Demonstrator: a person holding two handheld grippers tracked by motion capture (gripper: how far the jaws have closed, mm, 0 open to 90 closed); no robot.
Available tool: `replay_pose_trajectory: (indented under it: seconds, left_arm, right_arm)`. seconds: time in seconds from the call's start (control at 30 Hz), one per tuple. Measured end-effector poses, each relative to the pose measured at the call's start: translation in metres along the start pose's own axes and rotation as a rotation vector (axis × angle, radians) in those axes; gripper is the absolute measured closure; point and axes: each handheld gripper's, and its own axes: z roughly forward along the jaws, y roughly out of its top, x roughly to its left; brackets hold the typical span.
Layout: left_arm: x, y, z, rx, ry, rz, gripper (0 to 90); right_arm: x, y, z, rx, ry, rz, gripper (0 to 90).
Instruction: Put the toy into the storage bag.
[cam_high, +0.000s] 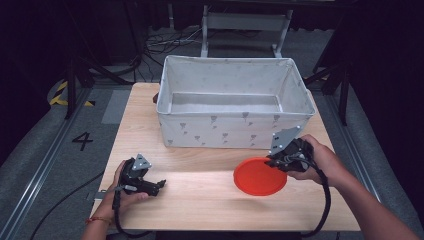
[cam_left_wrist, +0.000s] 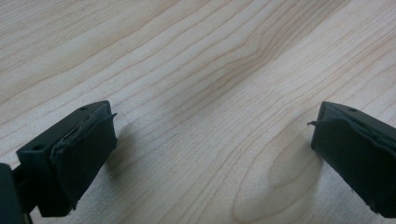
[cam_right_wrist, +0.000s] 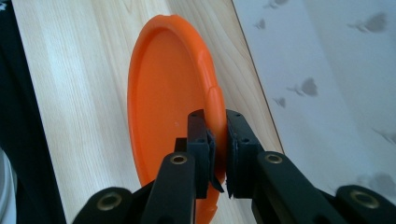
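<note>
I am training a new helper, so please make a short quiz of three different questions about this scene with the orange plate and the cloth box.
1. True or false: the right gripper is shut on the rim of the orange plate.
2. The left gripper is: A) open above the bare table; B) shut on a cup; C) inside the box.
3. Fill in: the white cloth box stands ____ the plate, seen from the person's side.

Key: 1 true. 2 A. 3 behind.
</note>
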Motion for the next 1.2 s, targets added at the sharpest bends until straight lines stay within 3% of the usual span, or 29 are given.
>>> replay_pose_trajectory:
  seconds: [0.4, 0.73, 1.2]
  left_arm:
    - [0.000, 0.000, 0.000, 0.002, -0.002, -0.006, 0.4]
    - [0.000, 0.000, 0.000, 0.002, -0.003, -0.006, 0.3]
    - [-0.001, 0.000, 0.000, 0.002, -0.004, -0.010, 0.2]
  right_arm:
    - [-0.015, -0.018, -0.045, 0.049, -0.064, 0.011, 82.6]
    - [-0.037, -0.017, -0.088, 0.088, -0.089, -0.009, 82.5]
    - [-0.054, -0.003, -0.127, 0.074, -0.150, -0.038, 82.6]
